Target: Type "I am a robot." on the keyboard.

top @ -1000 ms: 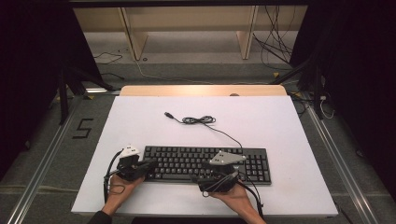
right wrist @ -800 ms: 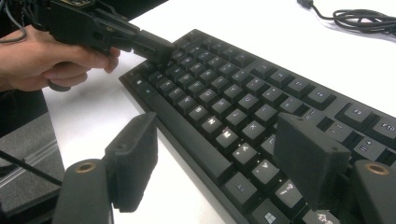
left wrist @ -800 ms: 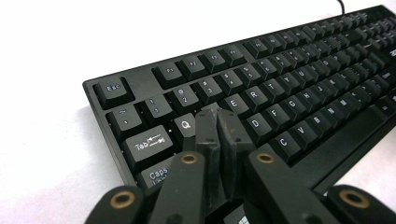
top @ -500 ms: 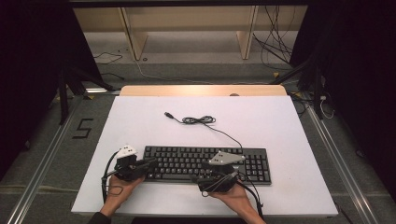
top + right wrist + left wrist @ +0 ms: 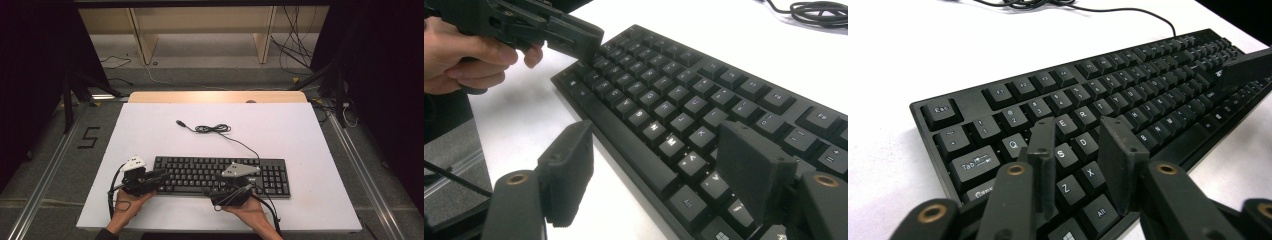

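Note:
A black keyboard [image 5: 220, 172] lies on the white table [image 5: 300, 130], near its front edge. My left gripper [image 5: 161, 175] hovers over the keyboard's left end. In the left gripper view its jaws [image 5: 1080, 145] stand partly apart above the letter keys; they have just been opening, with nothing held between them. My right gripper [image 5: 220, 191] is at the keyboard's front edge, near the middle. In the right gripper view its jaws [image 5: 659, 170] are wide open, one over the table, the other over the keys [image 5: 674, 95]. The left gripper [image 5: 549, 27] appears there at top left.
The keyboard's black cable [image 5: 212, 128] runs back from its rear edge and lies coiled at the table's middle, ending in a plug. A wooden strip [image 5: 215, 96] borders the table's far edge. Shelving and loose cables stand on the floor beyond.
The left gripper's jaws have spread apart a little over the keyboard's left end, and that hand has shifted slightly. The right gripper has kept still.

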Demonstrator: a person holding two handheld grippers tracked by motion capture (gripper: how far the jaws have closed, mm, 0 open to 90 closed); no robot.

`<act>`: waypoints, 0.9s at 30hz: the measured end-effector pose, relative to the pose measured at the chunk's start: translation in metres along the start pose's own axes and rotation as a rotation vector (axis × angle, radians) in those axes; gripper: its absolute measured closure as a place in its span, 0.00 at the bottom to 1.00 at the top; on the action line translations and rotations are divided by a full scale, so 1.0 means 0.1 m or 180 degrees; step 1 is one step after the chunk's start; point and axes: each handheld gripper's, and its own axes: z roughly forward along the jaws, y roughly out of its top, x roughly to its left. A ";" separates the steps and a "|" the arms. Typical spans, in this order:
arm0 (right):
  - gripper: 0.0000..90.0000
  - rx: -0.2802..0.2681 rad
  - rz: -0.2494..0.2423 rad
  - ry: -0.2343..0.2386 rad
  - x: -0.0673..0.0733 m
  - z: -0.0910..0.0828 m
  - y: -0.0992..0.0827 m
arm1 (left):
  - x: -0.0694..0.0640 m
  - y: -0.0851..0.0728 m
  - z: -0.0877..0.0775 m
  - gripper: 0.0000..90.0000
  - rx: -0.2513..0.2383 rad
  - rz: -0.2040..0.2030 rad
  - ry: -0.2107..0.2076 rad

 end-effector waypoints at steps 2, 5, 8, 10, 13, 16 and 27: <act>0.36 0.0010 0.0004 0.0000 0.00 0.01 0.00 | 0.00 0.00 -0.01 0.73 -0.0009 -0.0010 -0.0009; 0.36 0.0010 0.0005 0.0005 0.00 0.02 0.00 | -0.01 0.00 -0.01 0.70 -0.0007 -0.0020 -0.0022; 0.38 0.0026 0.0009 0.0013 0.01 0.04 0.00 | -0.01 0.00 -0.02 0.63 -0.0025 -0.0046 -0.0050; 0.39 0.0029 0.0004 0.0016 0.01 0.05 0.00 | -0.02 0.00 -0.03 0.61 -0.0019 -0.0057 -0.0065; 0.40 0.0041 0.0010 0.0029 0.01 0.06 0.00 | -0.03 0.01 -0.04 0.57 -0.0017 -0.0056 -0.0067; 0.42 0.0056 0.0020 0.0046 0.02 0.08 0.00 | -0.03 0.01 -0.05 0.52 -0.0041 -0.0076 -0.0076; 0.59 0.0170 -0.0008 0.0035 0.06 0.16 0.00 | -0.06 0.01 -0.09 0.40 -0.0150 -0.0060 -0.0133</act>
